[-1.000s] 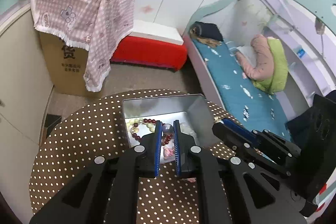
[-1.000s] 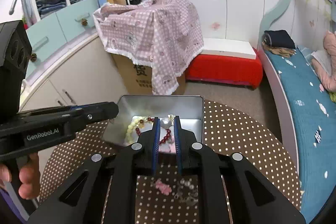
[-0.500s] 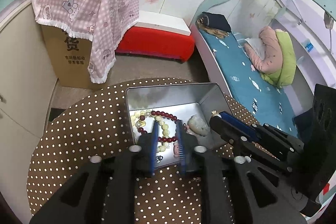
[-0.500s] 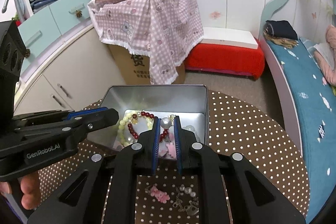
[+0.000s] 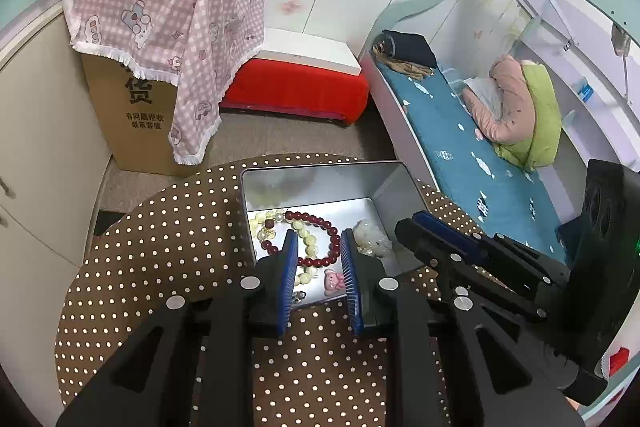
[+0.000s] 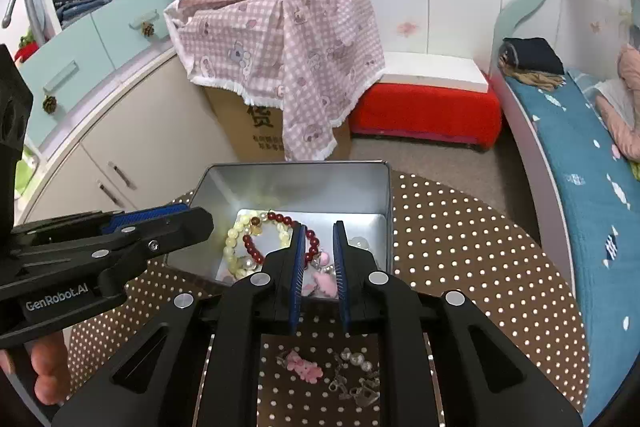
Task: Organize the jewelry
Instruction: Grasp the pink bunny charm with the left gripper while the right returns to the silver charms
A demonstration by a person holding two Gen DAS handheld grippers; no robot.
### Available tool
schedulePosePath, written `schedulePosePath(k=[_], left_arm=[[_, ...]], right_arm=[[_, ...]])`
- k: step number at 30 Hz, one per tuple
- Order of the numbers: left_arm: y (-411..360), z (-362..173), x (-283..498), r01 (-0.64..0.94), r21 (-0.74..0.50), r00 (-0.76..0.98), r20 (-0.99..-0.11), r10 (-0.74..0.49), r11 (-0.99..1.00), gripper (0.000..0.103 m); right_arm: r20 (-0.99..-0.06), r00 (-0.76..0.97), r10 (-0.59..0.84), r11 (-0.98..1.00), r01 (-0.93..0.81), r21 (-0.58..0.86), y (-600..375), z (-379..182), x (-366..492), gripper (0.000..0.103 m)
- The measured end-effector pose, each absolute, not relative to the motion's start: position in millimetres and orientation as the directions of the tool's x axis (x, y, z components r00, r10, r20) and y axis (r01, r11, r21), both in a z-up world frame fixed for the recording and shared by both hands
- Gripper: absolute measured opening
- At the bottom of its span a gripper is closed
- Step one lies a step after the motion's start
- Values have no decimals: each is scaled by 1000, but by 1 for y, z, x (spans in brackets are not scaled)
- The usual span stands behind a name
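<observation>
An open silver tin (image 5: 392, 187) (image 6: 292, 179) stands on the round polka-dot table (image 5: 160, 247) (image 6: 460, 247). It holds a dark red bead bracelet (image 5: 316, 219) (image 6: 252, 247), a pale yellow bead bracelet (image 5: 264, 223) (image 6: 232, 239), a pink charm (image 5: 334, 279) (image 6: 326, 283) and a whitish piece (image 5: 372, 239). My left gripper (image 5: 319, 251) is open and empty over the tin's near edge. My right gripper (image 6: 318, 247) is open and empty over the tin. A pink bear clip (image 6: 304, 367) and a pearl-and-metal piece (image 6: 356, 375) lie on the table below the right gripper.
A cardboard box under a pink checked cloth (image 5: 160, 19) (image 6: 280, 35) stands beyond the table. A red bench (image 5: 296, 87) (image 6: 424, 107) and a blue bed (image 5: 460, 147) (image 6: 580, 147) lie behind and right. Cabinets (image 6: 120, 147) stand at the left.
Both grippers have opened. The right one let go of a pearl bead piece over the tin. The left gripper rose a little, showing more of the tin's contents.
</observation>
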State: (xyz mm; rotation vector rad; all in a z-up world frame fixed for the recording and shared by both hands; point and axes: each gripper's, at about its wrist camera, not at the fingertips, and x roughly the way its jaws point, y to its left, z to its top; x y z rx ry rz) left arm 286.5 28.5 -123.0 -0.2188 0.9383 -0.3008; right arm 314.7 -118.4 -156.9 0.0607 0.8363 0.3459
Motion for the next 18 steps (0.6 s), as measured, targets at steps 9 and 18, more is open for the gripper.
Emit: schedulePosePath(k=[9, 18], left_arm=[[23, -104, 257, 159, -303, 614, -715, -335, 940, 40], [1, -105, 216, 121, -193, 706, -673, -221, 974, 60]], right_arm=[[-678, 676, 287, 956, -244, 161, -146, -135, 277, 47], [-681, 682, 266, 963, -213, 163, -181, -142, 243, 51]])
